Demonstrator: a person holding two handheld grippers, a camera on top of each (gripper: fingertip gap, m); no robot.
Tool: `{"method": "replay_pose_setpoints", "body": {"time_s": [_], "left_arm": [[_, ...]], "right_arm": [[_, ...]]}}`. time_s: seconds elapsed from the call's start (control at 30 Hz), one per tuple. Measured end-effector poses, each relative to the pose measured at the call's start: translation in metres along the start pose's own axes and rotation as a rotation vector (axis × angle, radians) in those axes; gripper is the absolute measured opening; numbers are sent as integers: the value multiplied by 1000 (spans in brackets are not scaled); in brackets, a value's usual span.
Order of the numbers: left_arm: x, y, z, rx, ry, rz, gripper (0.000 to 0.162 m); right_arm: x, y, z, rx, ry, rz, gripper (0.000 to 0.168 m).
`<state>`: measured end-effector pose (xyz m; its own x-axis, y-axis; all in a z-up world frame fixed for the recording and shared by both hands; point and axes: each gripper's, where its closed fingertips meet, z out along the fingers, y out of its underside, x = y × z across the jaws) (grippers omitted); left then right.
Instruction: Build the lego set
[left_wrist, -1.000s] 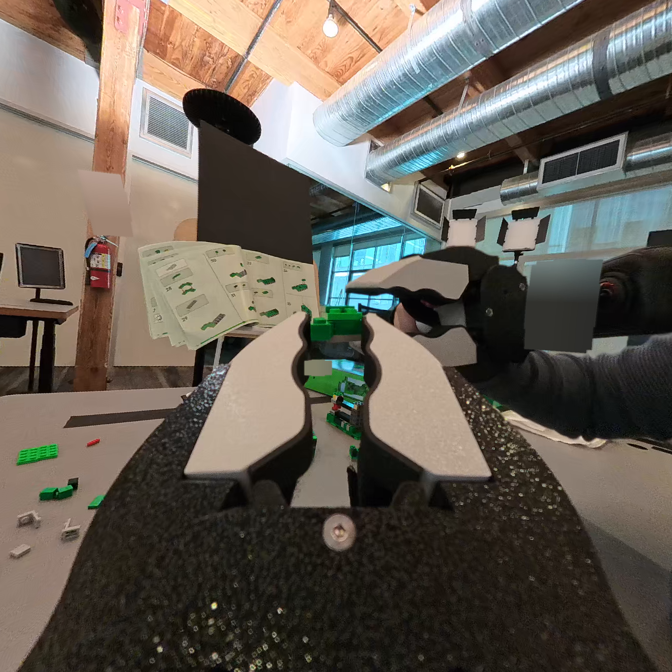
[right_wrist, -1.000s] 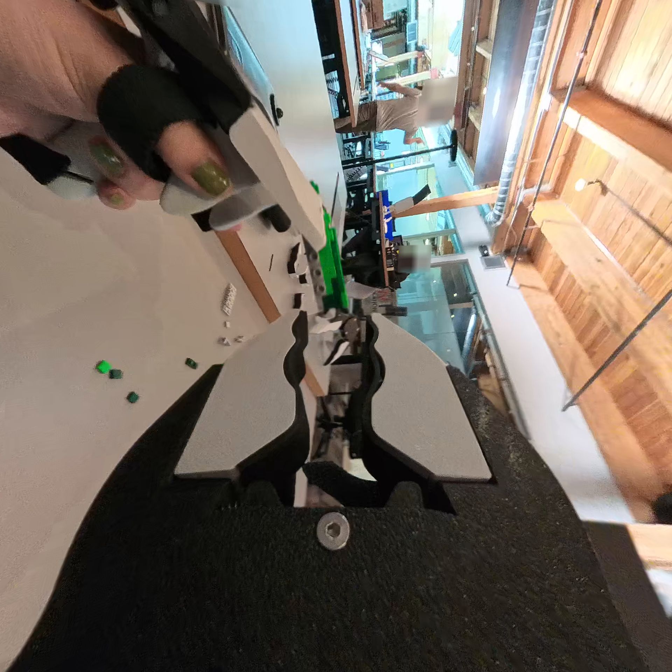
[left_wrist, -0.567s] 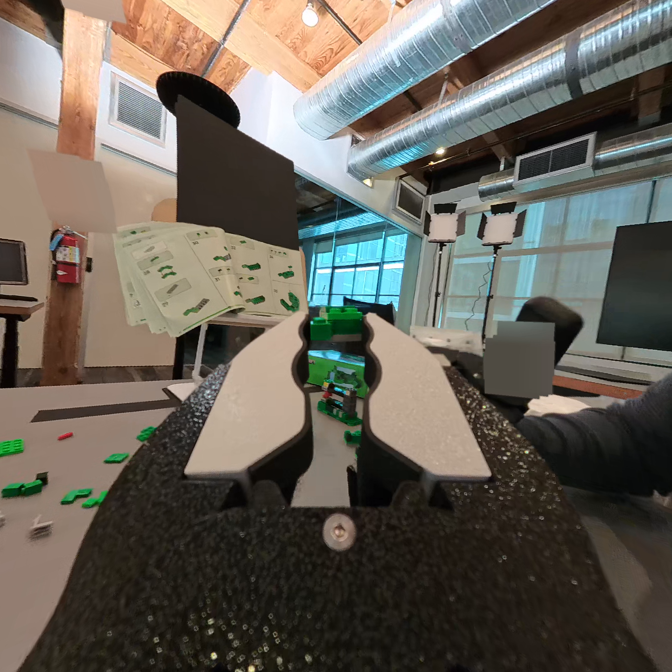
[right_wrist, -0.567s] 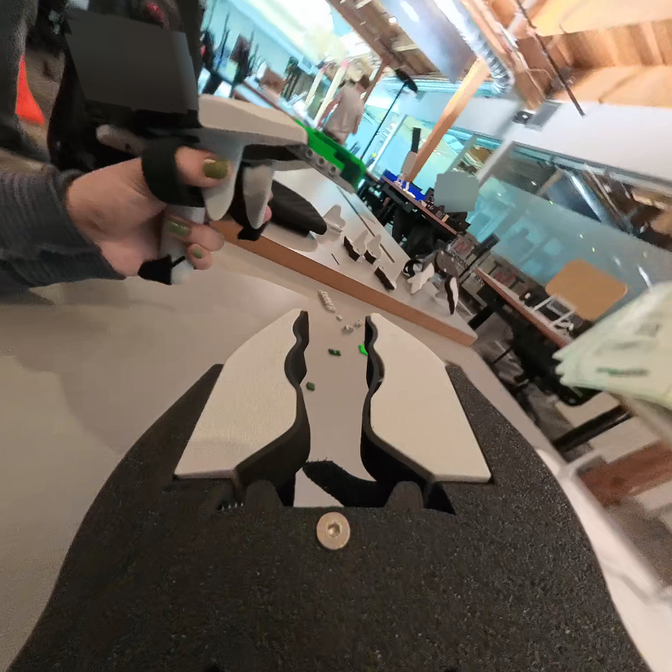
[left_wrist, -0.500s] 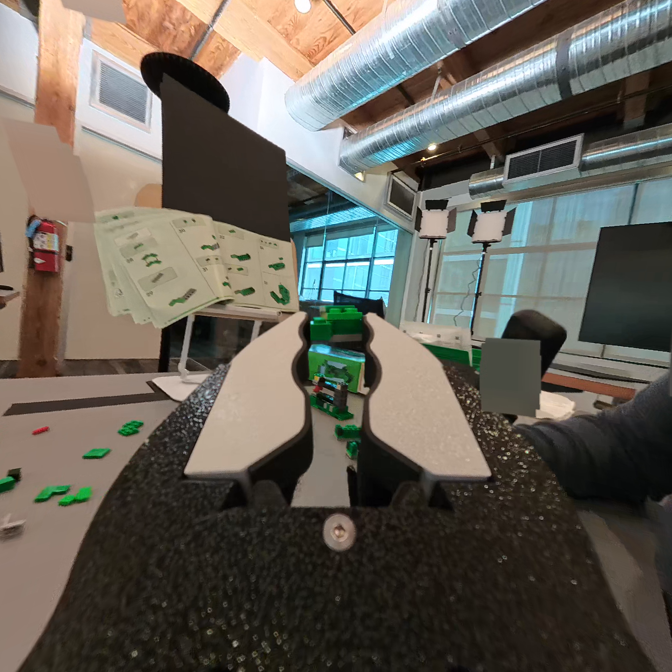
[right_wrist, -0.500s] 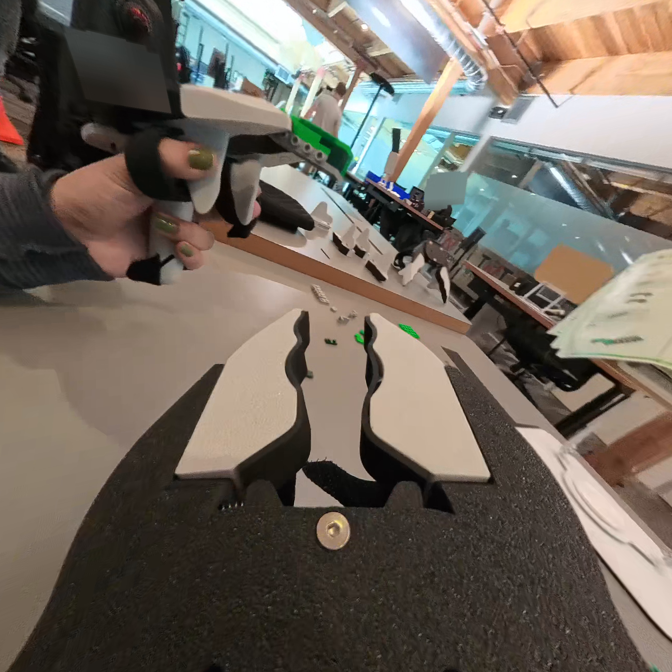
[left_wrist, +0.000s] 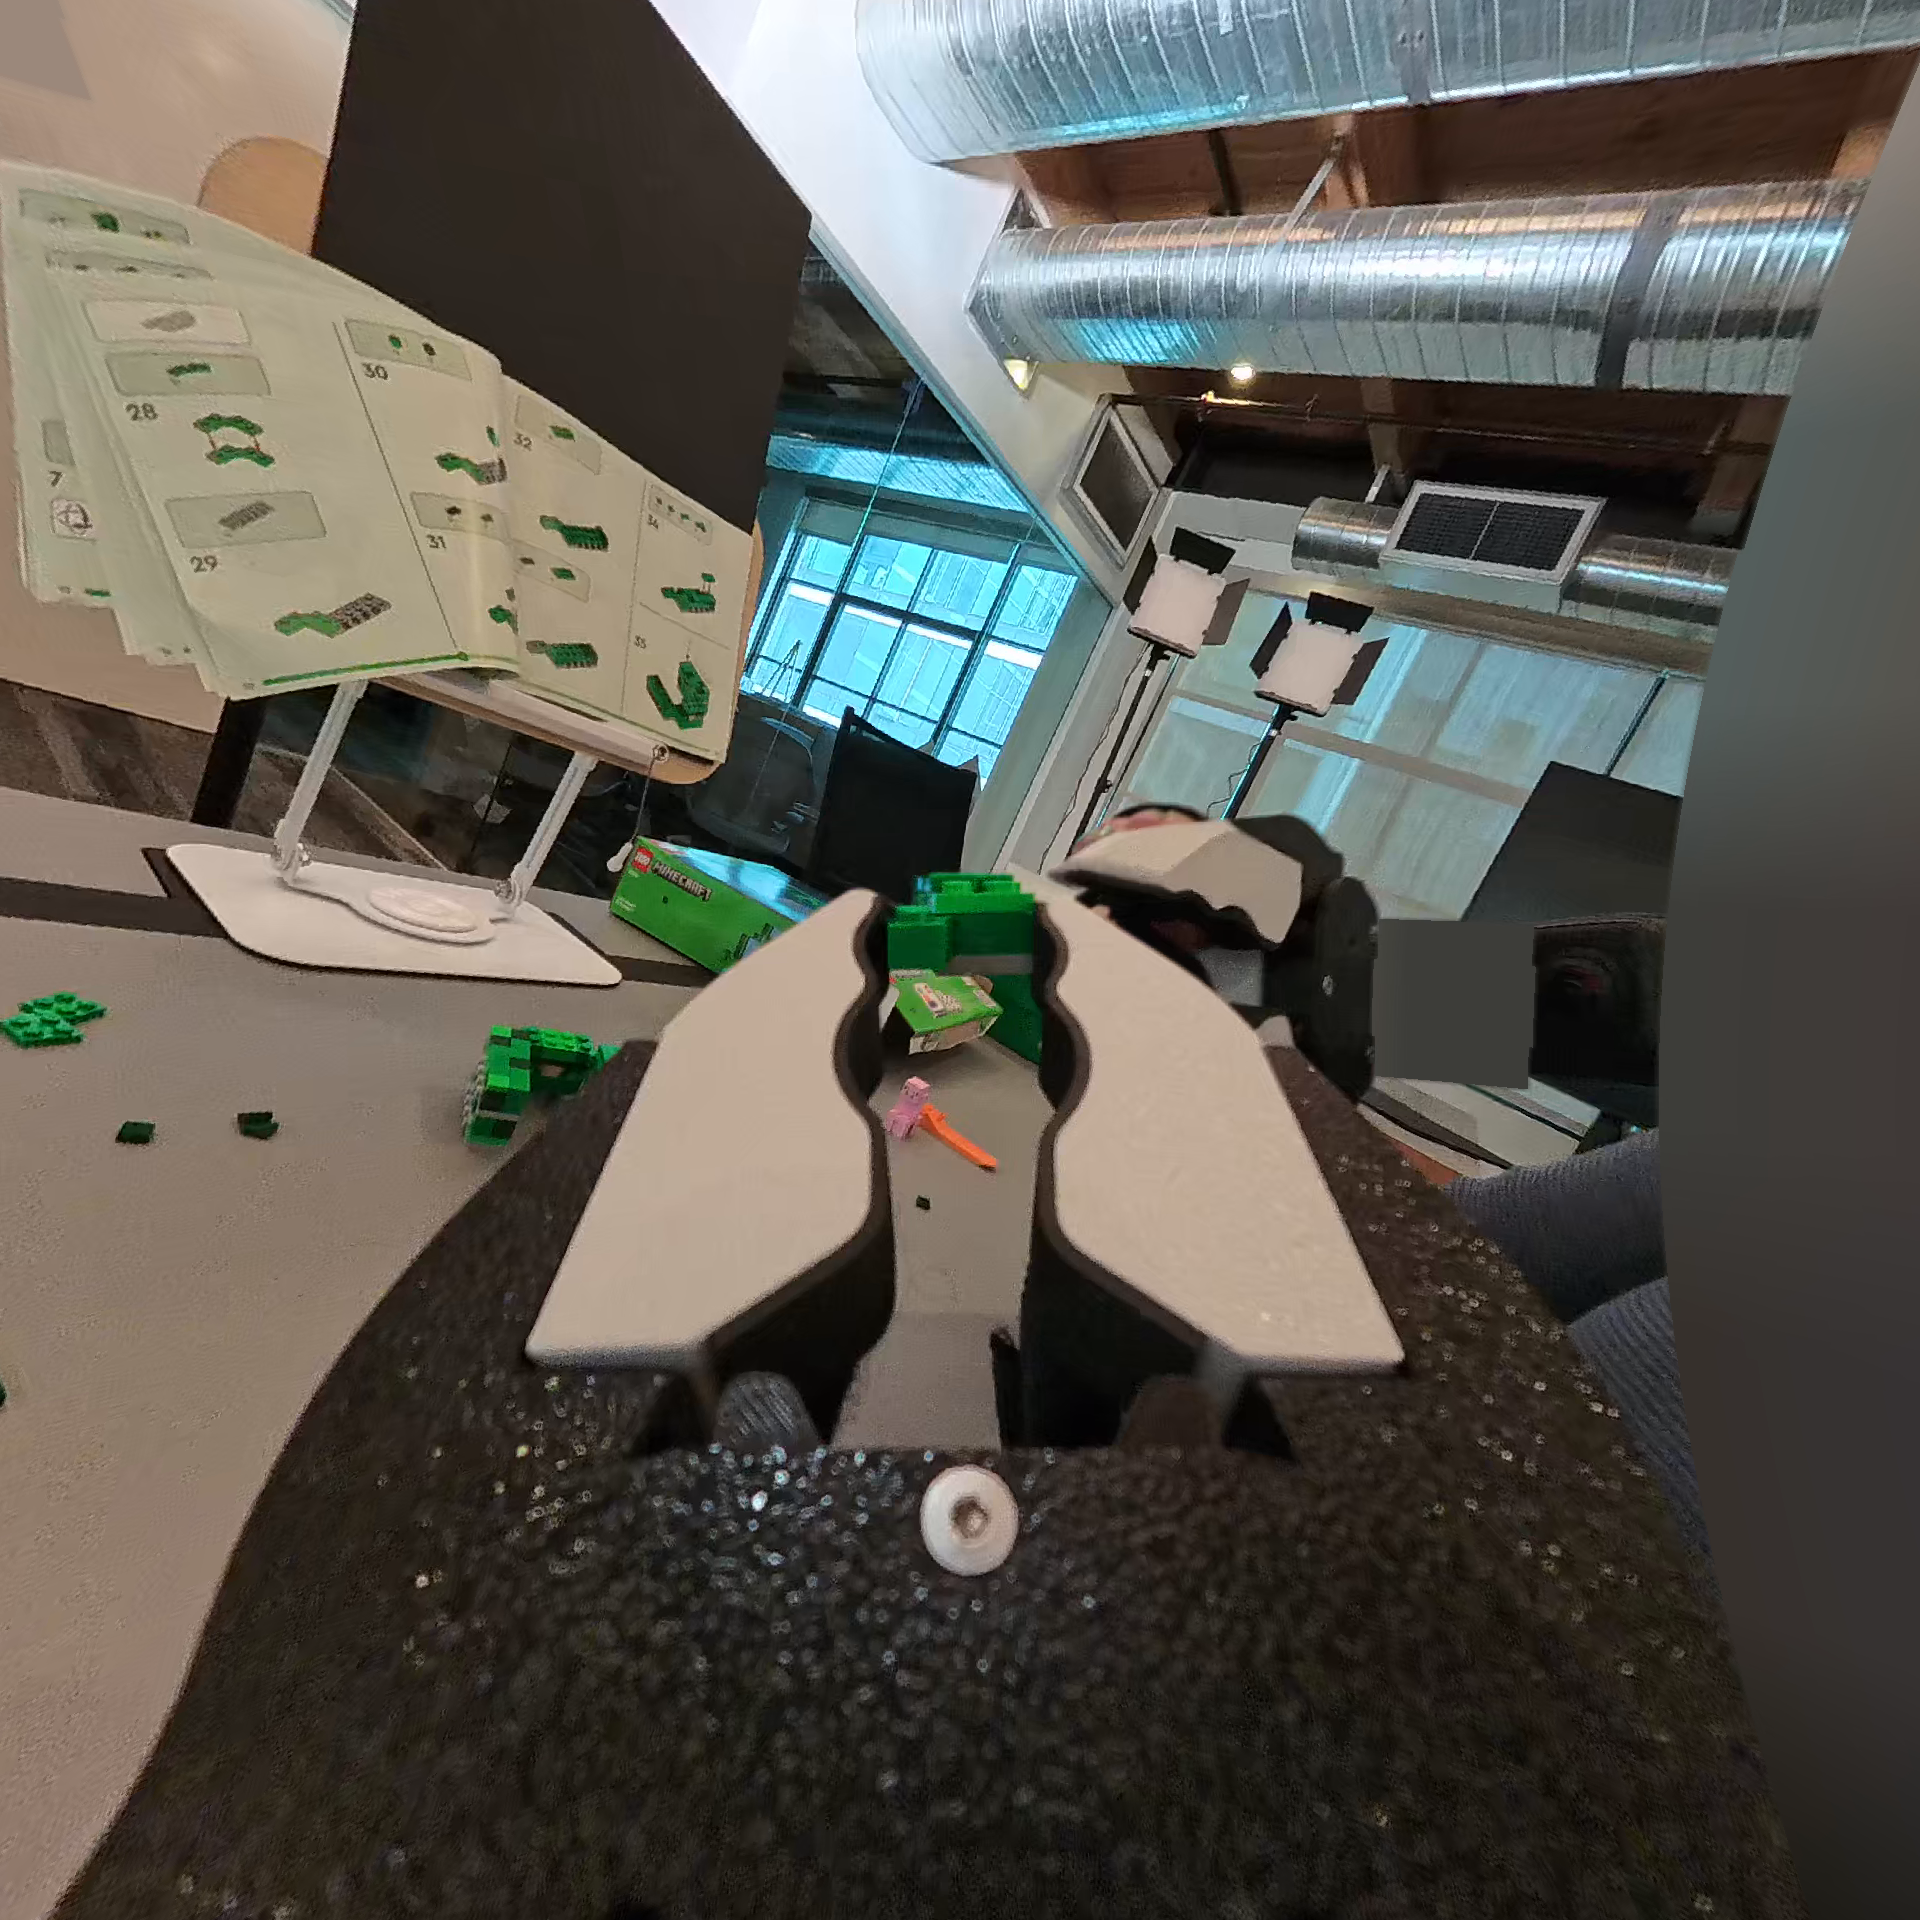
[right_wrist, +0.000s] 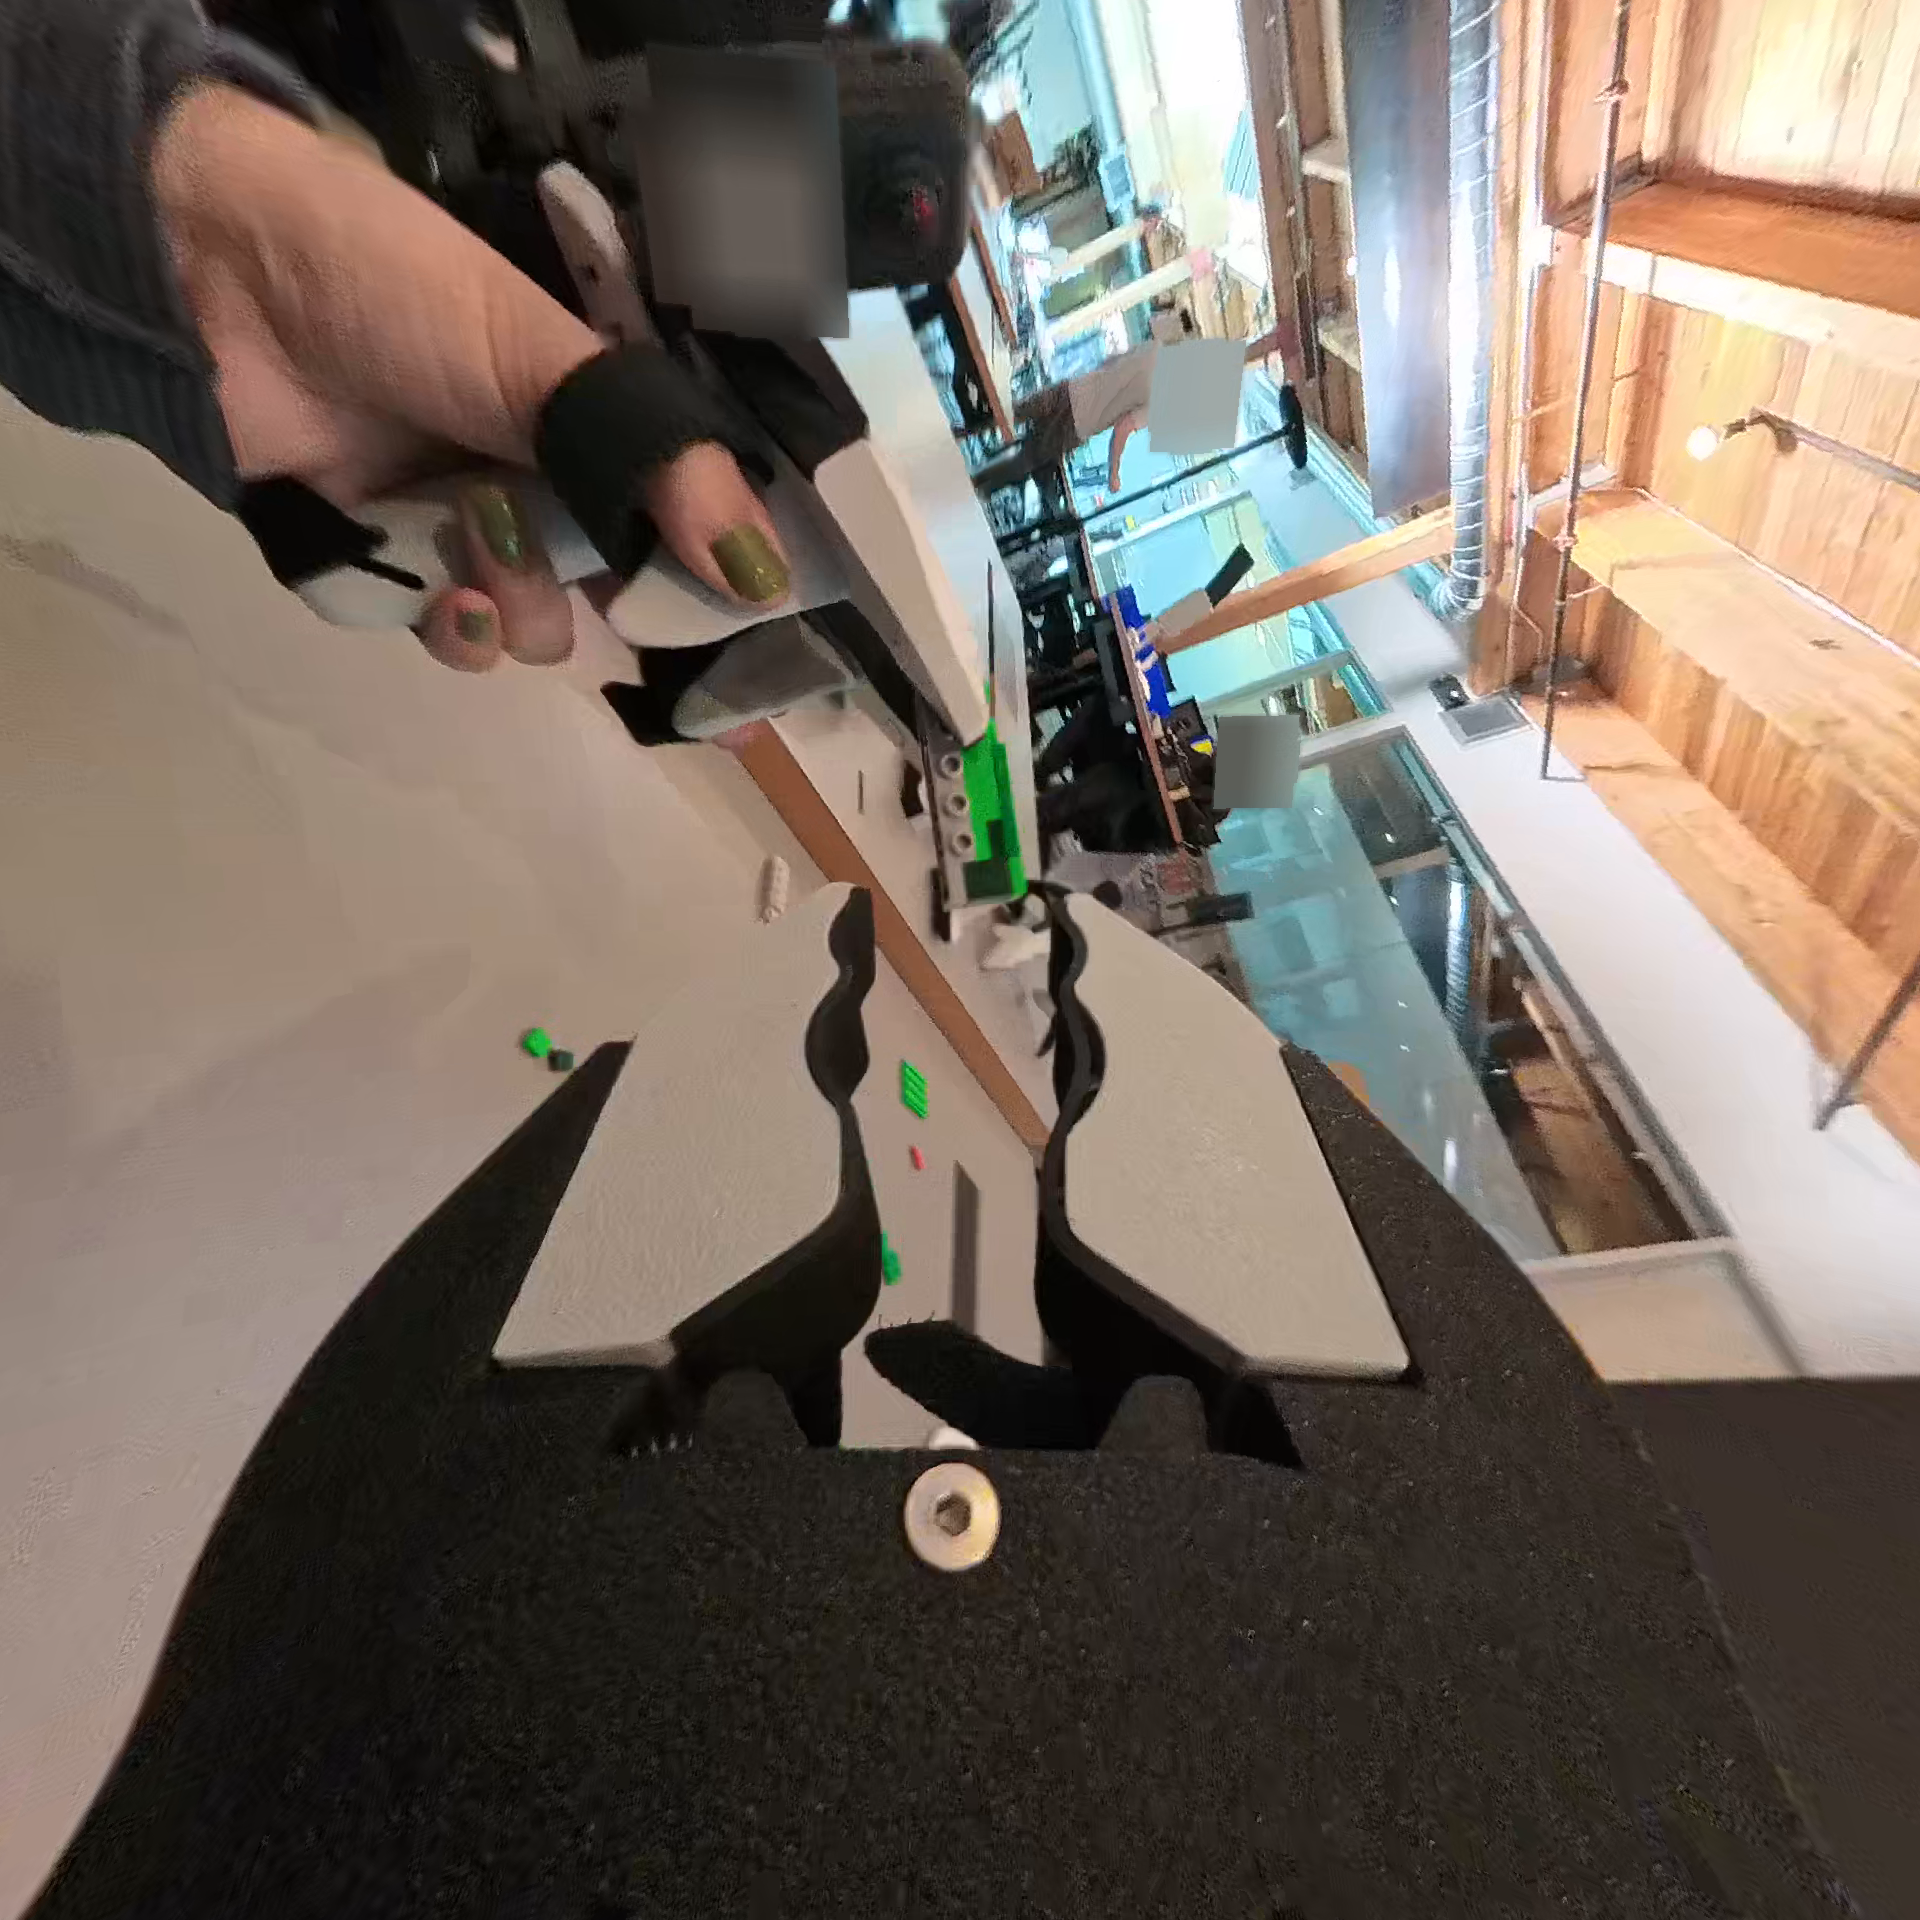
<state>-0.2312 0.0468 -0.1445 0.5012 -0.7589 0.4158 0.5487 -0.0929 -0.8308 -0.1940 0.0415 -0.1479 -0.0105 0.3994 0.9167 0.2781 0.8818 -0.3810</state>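
Note:
My left gripper (left_wrist: 958, 930) is shut on a green and grey lego assembly (left_wrist: 961, 920) and holds it up above the grey table (left_wrist: 208, 1247). In the right wrist view the assembly (right_wrist: 982, 821) sticks out from the left gripper (right_wrist: 971, 727), which a hand (right_wrist: 364, 343) holds. My right gripper (right_wrist: 956, 914) is open with nothing between its fingers, and its tips are right at the assembly's free end. It shows in the left wrist view (left_wrist: 1101, 894) just right of the assembly.
An open instruction booklet (left_wrist: 312, 468) stands on a white stand at the back left. A green lego box (left_wrist: 707, 904), a green partial build (left_wrist: 520, 1070), a pink figure (left_wrist: 912, 1107), an orange tool (left_wrist: 961, 1141) and loose green pieces (left_wrist: 52, 1018) lie on the table.
My left gripper has swung to the right with the assembly still in it. My right gripper pulled away towards the table, then came back up to the assembly's end.

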Motion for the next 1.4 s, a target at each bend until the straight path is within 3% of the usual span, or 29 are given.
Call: {"method": "replay_pose_setpoints", "body": {"time_s": [0.27, 0.43, 0.63, 0.77, 0.87, 1.13, 1.4], "left_arm": [[3, 4, 3, -29, 5, 10, 25], [6, 6, 5, -40, 17, 8, 26], [7, 6, 6, -39, 18, 15, 25], [9, 5, 6, -19, 47, 11, 25], [3, 7, 6, -22, 18, 88, 26], [-18, 18, -7, 35, 4, 369, 25], [-29, 24, -12, 61, -22, 413, 26]], "right_arm": [[-1, 4, 21, -98, -47, -75, 32], [2, 6, 24, -119, -28, -118, 17], [0, 6, 23, -115, -46, -119, 16], [4, 6, 21, -70, 5, 29, 19], [7, 19, 13, -62, 63, 186, 41], [-44, 87, -21, 37, 186, 799, 32], [-46, 126, -31, 21, 366, 780, 29]]}}
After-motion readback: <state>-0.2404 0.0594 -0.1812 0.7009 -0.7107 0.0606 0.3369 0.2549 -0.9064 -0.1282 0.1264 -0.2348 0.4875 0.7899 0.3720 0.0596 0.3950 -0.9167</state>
